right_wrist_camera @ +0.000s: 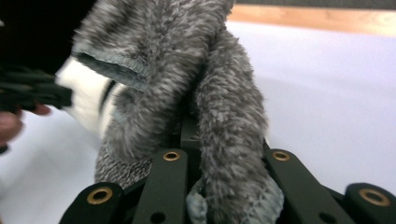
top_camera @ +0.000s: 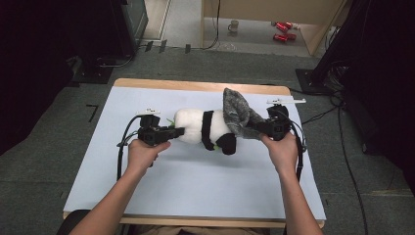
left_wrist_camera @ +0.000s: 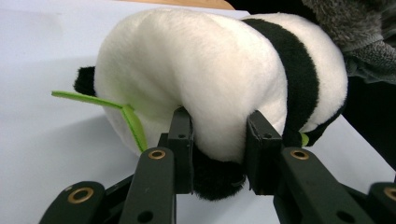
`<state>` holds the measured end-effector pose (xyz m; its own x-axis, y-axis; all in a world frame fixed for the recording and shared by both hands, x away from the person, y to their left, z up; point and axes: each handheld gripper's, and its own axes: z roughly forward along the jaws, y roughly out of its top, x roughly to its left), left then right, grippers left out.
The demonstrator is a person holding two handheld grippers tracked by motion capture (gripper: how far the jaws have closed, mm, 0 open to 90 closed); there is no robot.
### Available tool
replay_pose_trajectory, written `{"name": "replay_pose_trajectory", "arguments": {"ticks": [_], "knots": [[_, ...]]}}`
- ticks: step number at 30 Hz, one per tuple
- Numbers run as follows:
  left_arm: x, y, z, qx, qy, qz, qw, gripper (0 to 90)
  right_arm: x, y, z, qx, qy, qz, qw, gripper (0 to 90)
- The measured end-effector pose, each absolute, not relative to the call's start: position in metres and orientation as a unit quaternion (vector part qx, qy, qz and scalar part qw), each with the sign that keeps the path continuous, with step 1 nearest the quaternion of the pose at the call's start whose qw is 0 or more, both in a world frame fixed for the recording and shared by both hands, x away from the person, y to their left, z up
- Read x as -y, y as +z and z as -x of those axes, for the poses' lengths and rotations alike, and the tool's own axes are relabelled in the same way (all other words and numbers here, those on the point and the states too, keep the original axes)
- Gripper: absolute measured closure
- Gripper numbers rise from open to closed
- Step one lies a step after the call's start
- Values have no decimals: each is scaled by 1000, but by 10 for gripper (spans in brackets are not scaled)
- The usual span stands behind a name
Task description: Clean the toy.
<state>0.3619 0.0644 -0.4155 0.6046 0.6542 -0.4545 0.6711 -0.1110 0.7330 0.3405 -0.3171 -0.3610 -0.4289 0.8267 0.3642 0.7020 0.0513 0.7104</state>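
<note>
High view, table: white sheet (top_camera: 195, 181) over a wooden tabletop, grey carpet around it
High view, panda: plush panda (top_camera: 203, 128) lies on its side near the middle of the sheet, white body to the left, black band and black limb toward the right
High view, sock: fuzzy grey sock (top_camera: 237, 116) stands up over the panda's right end, its open end rising toward the far edge of the table
High view, left gripper: left gripper (top_camera: 178, 132) held level from the left, tips against the white end of the panda
High view, right gripper: right gripper (top_camera: 252, 129) comes in from the right, tips buried in the sock's lower part
Left gripper view, jaws: partly closed, both pads pressed into the white plush with a bulge of fabric pinched between them; panda (left_wrist_camera: 219, 88) gripped
Left gripper view, extras: green leaf strip (left_wrist_camera: 126, 112) sticks out on the left of the panda; grey sock (left_wrist_camera: 359, 32) at the top right corner
Right gripper view, jaws: nearly closed, clamped on a fold of the grey sock (right_wrist_camera: 187, 88), which drapes over and between them
Right gripper view, background: panda's white and black flank (right_wrist_camera: 91, 105) shows under the sock's cuff; left gripper (right_wrist_camera: 32, 93) blurred at the left edge
</note>
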Motion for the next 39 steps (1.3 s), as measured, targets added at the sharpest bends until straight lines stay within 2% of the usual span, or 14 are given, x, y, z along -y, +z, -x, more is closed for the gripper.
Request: {"name": "replay_pose_trajectory", "arguments": {"ticks": [5,11,15,22,28,31,39], "knots": [[-61,-413,-359,-443,-5,-744,500,684,307,-340,-333,-720,472,-504,65,785],[-55,-410,-353,-431,5,-750,501,683,276,-327,-327,-724,516,-457,25,785],[-49,-409,-348,-424,12,-754,501,683,254,-330,-329,-730,528,-433,-2,785],[-43,-409,-343,-418,21,-760,498,681,218,-353,-339,-750,509,-422,-21,784],[-45,-412,-344,-422,22,-763,489,681,207,-378,-349,-770,469,-433,-3,777],[-48,-414,-347,-425,17,-761,491,680,216,-379,-351,-776,447,-444,25,779],[-51,-418,-351,-422,15,-763,489,679,240,-375,-345,-771,440,-458,38,782]]}}
